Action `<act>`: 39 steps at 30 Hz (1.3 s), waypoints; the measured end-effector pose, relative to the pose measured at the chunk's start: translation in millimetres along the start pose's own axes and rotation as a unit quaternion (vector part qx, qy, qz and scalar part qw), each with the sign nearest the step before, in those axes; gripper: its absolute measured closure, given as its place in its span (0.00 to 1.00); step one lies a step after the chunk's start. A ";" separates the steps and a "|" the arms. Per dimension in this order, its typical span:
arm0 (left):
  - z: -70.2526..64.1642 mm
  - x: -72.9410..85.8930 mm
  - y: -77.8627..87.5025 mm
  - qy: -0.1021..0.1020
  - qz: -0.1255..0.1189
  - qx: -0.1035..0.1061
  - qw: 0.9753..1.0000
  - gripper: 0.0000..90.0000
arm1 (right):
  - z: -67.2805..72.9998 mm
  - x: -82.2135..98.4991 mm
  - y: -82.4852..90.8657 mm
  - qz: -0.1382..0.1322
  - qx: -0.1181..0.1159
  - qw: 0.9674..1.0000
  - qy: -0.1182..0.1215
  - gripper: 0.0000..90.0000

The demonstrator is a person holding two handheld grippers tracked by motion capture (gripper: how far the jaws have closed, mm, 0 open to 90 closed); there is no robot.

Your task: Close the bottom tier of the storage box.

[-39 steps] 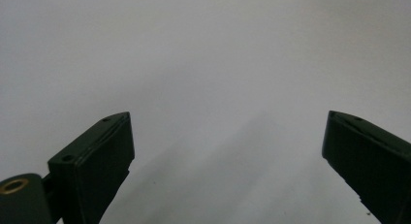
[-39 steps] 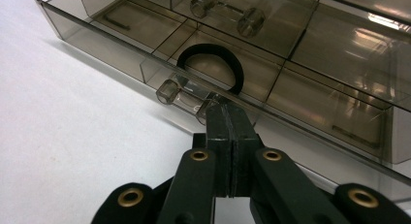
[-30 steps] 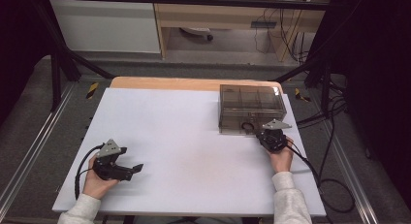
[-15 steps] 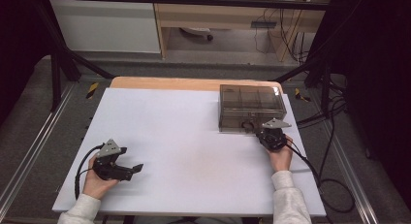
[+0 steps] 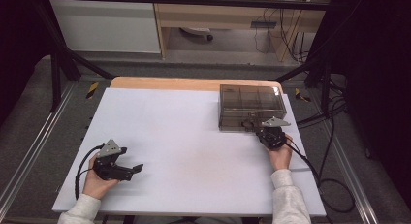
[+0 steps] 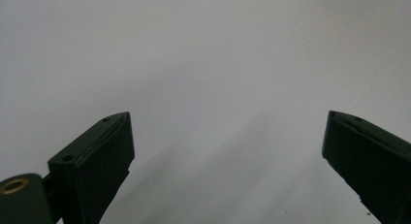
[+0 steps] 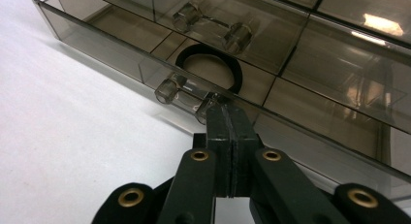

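Your right gripper (image 7: 231, 118) pinched the one drawer handle (image 7: 186, 95) of the box (image 5: 252, 105); your left gripper (image 5: 127, 169) rested spread wide.

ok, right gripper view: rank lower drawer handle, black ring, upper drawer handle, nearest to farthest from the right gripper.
1. Lower drawer handle: at the tips of the right gripper, whose jaws are closed on its right end.
2. Black ring: just behind it, lying inside the drawer.
3. Upper drawer handle: higher on the clear box, beyond the ring.
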State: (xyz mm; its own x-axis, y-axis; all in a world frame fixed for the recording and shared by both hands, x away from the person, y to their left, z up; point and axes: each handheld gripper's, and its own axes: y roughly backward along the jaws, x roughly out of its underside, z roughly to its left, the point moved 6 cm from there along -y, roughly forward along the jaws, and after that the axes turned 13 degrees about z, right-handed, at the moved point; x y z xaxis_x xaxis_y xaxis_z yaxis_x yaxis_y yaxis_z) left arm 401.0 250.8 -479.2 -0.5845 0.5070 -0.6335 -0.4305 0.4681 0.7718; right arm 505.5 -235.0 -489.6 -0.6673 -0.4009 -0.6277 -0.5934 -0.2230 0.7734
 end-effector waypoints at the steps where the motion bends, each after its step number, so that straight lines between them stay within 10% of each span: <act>1: 0.1 0.1 0.0 0.000 0.001 0.000 1.000 0.05 | -0.1 -0.2 -0.3 0.001 0.000 1.000 -0.001 1.00; 39: 0.8 0.8 -0.9 0.002 0.003 -0.001 1.000 0.05 | -5.0 -8.7 -8.3 -0.008 0.010 1.000 -0.004 1.00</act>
State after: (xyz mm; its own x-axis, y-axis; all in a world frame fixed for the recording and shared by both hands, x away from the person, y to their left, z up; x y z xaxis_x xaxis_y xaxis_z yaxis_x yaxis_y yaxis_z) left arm 401.5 251.4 -480.5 -0.5890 0.5071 -0.6292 -0.4289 0.4637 0.7753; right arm 518.5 -234.1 -490.2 -0.6614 -0.3909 -0.6401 -0.6122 -0.2118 0.7618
